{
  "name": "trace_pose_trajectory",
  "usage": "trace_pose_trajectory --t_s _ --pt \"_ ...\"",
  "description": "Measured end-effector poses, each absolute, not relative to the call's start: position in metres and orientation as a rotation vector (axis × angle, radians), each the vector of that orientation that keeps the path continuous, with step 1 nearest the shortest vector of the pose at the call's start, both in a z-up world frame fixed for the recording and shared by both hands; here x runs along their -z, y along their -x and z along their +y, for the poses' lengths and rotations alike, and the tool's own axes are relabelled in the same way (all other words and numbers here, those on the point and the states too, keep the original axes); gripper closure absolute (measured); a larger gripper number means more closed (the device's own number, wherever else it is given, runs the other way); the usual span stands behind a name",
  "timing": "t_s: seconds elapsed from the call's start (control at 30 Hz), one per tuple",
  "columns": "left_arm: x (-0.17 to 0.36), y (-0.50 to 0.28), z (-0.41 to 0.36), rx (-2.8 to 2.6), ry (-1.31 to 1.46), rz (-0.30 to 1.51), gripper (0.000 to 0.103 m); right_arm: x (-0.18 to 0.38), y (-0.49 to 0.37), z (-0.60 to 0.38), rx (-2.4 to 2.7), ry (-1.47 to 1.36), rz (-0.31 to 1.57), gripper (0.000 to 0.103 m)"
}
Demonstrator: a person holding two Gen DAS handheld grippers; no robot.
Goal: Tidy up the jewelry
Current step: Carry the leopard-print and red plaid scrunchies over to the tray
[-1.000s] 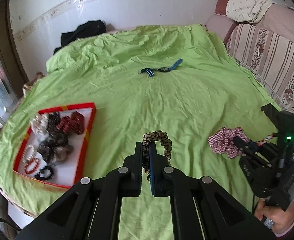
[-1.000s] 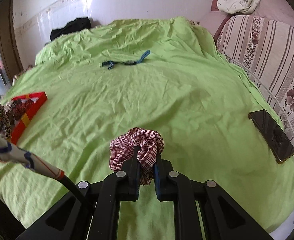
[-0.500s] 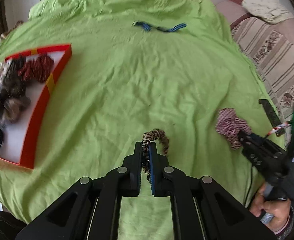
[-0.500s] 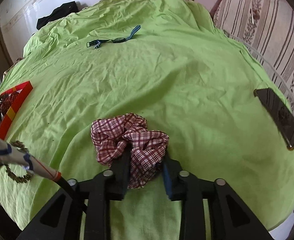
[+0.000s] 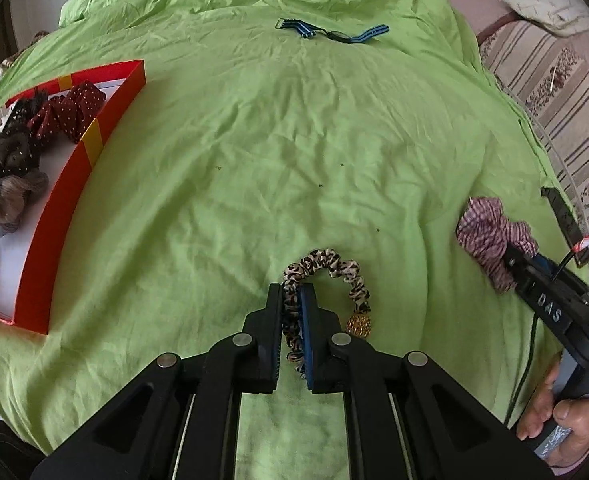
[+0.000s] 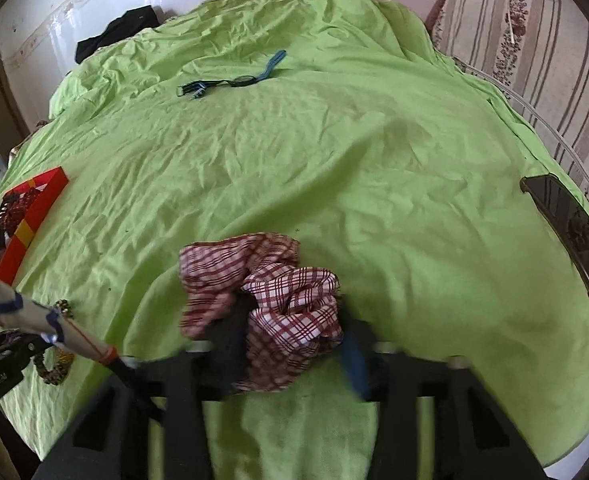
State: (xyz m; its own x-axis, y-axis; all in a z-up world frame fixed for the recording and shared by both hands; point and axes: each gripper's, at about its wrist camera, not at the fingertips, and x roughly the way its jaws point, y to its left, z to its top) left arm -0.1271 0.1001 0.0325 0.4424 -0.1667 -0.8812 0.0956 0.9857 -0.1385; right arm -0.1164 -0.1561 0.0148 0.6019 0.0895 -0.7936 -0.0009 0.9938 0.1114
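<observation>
A leopard-print scrunchie (image 5: 326, 260) with a gold bead (image 5: 360, 325) lies on the green sheet (image 5: 294, 140). My left gripper (image 5: 292, 292) is shut on its left side. The same scrunchie (image 6: 54, 368) shows at the left edge of the right wrist view. A red-and-white plaid scrunchie (image 6: 262, 272) fills the gap of my right gripper (image 6: 290, 316). Its blurred jaws are closing and the pads touch the fabric on both sides. From the left wrist view, the right gripper (image 5: 510, 256) holds the plaid scrunchie (image 5: 482, 232) at the right.
A red tray (image 5: 74, 184) with several scrunchies and bracelets sits at the left, seen also as the tray (image 6: 34, 212). A blue-strapped watch (image 5: 334, 34) lies far back. A phone (image 6: 570, 228) rests near the right edge, beside a striped sofa (image 5: 554, 68). A hand (image 5: 550, 412) grips the right handle.
My left gripper has tipped down and lowered the leopard scrunchie onto the sheet. The right jaws went from a tight pinch to a wide stance around the plaid scrunchie, which now rests lower.
</observation>
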Motion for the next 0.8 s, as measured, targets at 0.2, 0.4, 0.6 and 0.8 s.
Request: trace_pose_trajectory --t_s 0.2,0.4,0.6,0.8 --pt "-0.061 0.142 0.095 0.136 0.032 1.036 0.096 -0.028 0.128 -0.145 -0.074 -0.051 0.839 0.086" --pt "-0.111 0.168 0.095 0.093 -0.049 0.886 0.096 -0.042 0.141 -0.138 -0.064 -0.011 0.753 0.087" --pt "-0.145 0.192 0.107 0.041 -0.103 0.778 0.096 -0.056 0.149 -0.137 -0.063 -0.026 0.745 0.087" --pt "-0.160 0.204 0.129 -0.002 -0.088 0.736 0.096 -0.086 0.166 -0.131 -0.104 -0.055 0.740 0.087"
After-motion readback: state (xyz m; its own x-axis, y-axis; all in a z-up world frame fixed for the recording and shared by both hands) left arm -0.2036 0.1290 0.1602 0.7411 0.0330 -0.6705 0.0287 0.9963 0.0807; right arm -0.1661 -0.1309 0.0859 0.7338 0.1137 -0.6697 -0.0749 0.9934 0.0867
